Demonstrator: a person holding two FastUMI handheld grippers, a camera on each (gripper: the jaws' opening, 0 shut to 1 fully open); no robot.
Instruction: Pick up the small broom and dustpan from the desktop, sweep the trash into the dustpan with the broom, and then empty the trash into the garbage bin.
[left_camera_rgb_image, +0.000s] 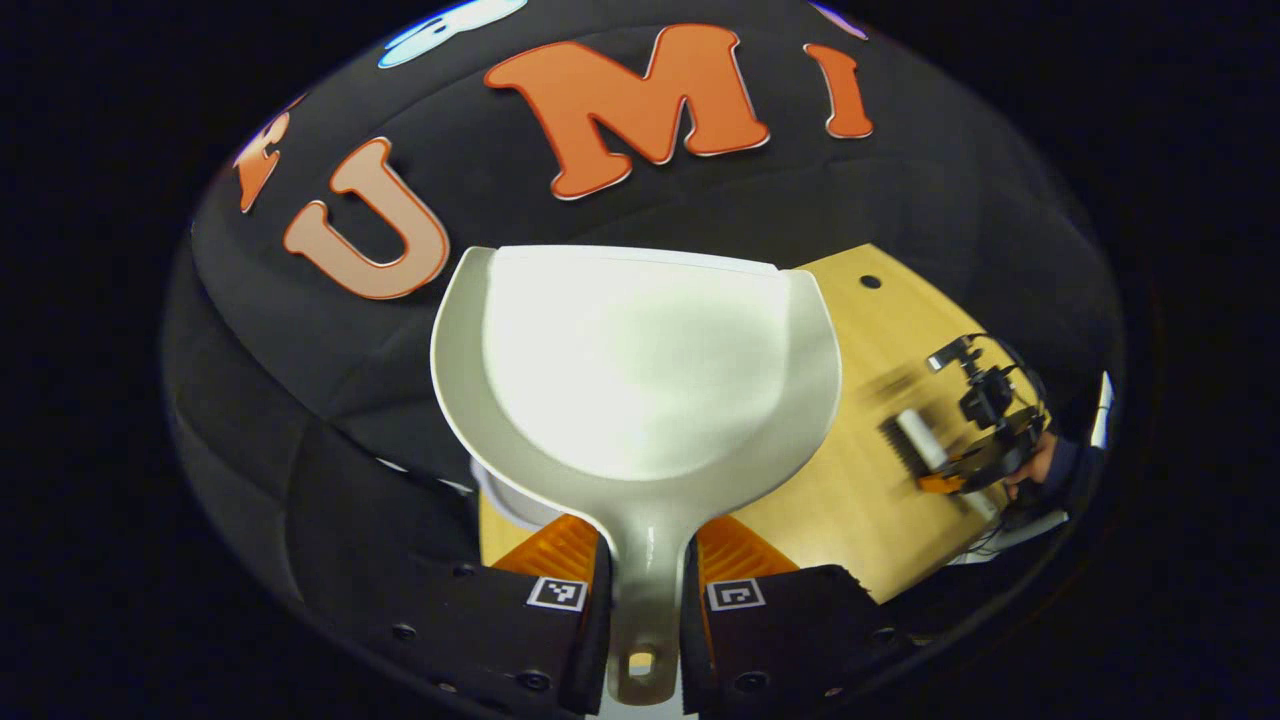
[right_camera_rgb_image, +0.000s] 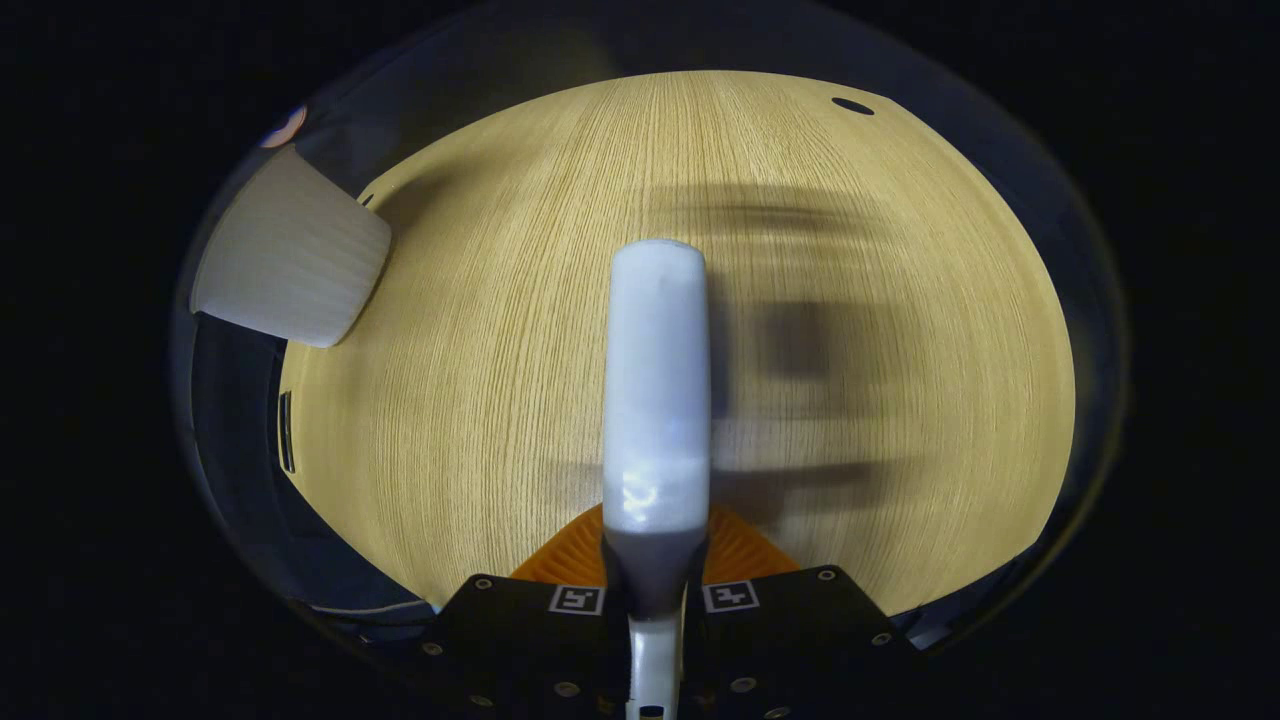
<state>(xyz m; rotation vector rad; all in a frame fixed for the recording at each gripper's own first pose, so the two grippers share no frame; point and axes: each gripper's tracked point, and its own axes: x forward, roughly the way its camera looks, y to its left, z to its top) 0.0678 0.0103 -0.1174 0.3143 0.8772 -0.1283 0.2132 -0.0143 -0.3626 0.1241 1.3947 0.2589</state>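
In the left gripper view, the left gripper (left_camera_rgb_image: 645, 600) was clamped on the dustpan (left_camera_rgb_image: 640, 370) by its handle, both fingers pressing the narrow stem from either side. The pan's wide scoop rose straight ahead of the fingers, tipped up so its pale hollow faced the camera, with nothing visible lying in it. Just below the pan's left edge, a curved white rim of the garbage bin (left_camera_rgb_image: 505, 500) peeked out. Beyond the pan to the right lay the wooden desktop (left_camera_rgb_image: 850, 480), and farther off over it the right gripper (left_camera_rgb_image: 940, 470) was held by a hand (left_camera_rgb_image: 1035, 465), carrying the small broom (left_camera_rgb_image: 915, 440), blurred, bristles dark beside its white back.

In the right gripper view, that gripper (right_camera_rgb_image: 655, 600) gripped the broom (right_camera_rgb_image: 655, 390) at its neck, fingers tight on both sides. The broom's white back ran forward from the fingers above the desktop (right_camera_rgb_image: 500, 350); whether it touched the wood I cannot tell. Its smeared shadow fell just to the broom's right. Well left of the broom, at the desk's edge, stood the ribbed white bin (right_camera_rgb_image: 290, 260)
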